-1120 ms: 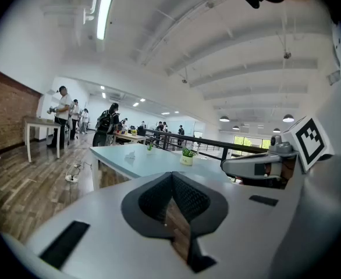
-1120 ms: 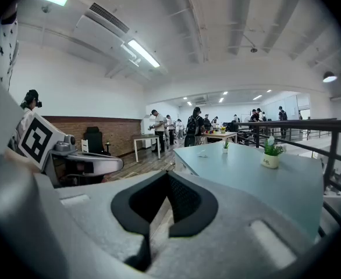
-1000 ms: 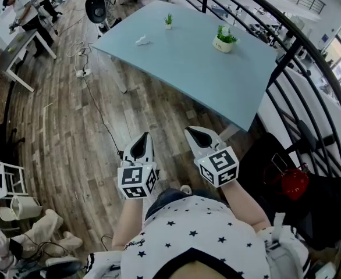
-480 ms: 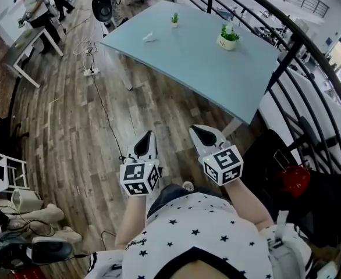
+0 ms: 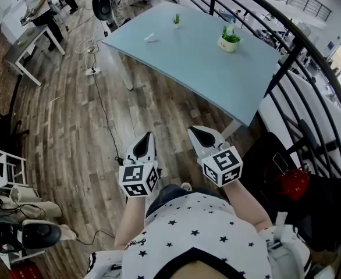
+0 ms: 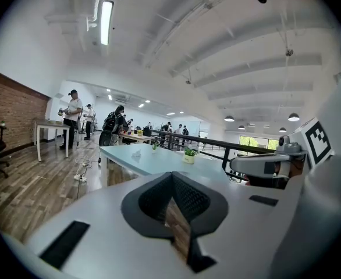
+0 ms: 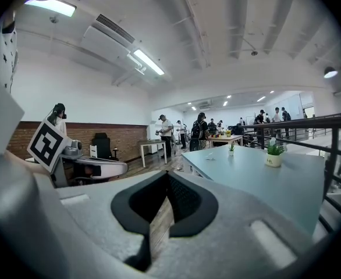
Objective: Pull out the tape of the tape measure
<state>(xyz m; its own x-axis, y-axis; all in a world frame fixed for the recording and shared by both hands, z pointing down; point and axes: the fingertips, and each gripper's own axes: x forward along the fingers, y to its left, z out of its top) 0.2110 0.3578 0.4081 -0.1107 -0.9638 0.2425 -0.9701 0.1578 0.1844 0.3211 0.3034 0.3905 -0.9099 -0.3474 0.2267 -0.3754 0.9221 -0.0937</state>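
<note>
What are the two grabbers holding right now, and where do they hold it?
Nothing. The left gripper and the right gripper are both shut and empty, over the wooden floor.

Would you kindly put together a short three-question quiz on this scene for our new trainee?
1. True or false: the left tool and the right tool both have their jaws together with nothing between them.
2. Where are the tools relative to the blue table? A) over its top B) short of it, over the wooden floor C) underneath it
3. Which is nearer the white crumpled thing: the small potted plant or the large potted plant?
Key: 1 true; 2 B; 3 the small potted plant.
</note>
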